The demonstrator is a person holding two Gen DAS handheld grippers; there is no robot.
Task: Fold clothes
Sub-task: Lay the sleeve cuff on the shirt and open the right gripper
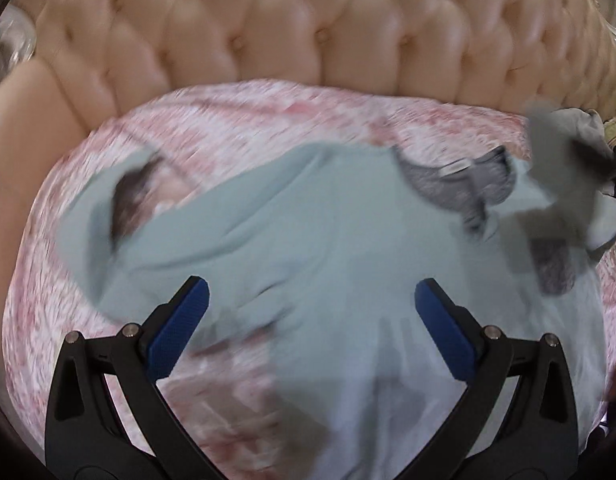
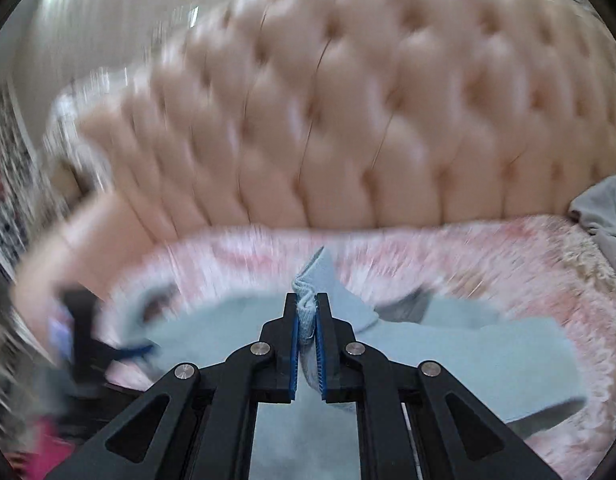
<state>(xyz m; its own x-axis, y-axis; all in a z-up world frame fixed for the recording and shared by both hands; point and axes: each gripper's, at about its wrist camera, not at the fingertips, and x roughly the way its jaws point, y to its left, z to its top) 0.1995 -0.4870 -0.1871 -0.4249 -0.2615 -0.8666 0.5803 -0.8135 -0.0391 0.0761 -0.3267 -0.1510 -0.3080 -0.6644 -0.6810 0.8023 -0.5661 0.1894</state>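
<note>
The pale blue-green knit garment (image 1: pixel 308 240) is spread across the pink patterned bed cover (image 1: pixel 236 120), in front of the tufted peach headboard (image 1: pixel 308 32). A bunched fold of it is pinched between the right gripper (image 2: pixel 307 316), whose jaws are pressed together. The left gripper (image 1: pixel 311 296) is held above the garment, jaws spread wide, nothing between them.

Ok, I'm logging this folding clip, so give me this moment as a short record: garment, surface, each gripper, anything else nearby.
garment: light blue top, spread out, one part lifted
surface: pink patterned bedspread, before a tufted headboard
left gripper: open, over the garment, holding nothing
right gripper: shut on a bunched fold of the light blue top
nearby: grey clothing at the bed's right edge
image quality: motion blur in both views
</note>
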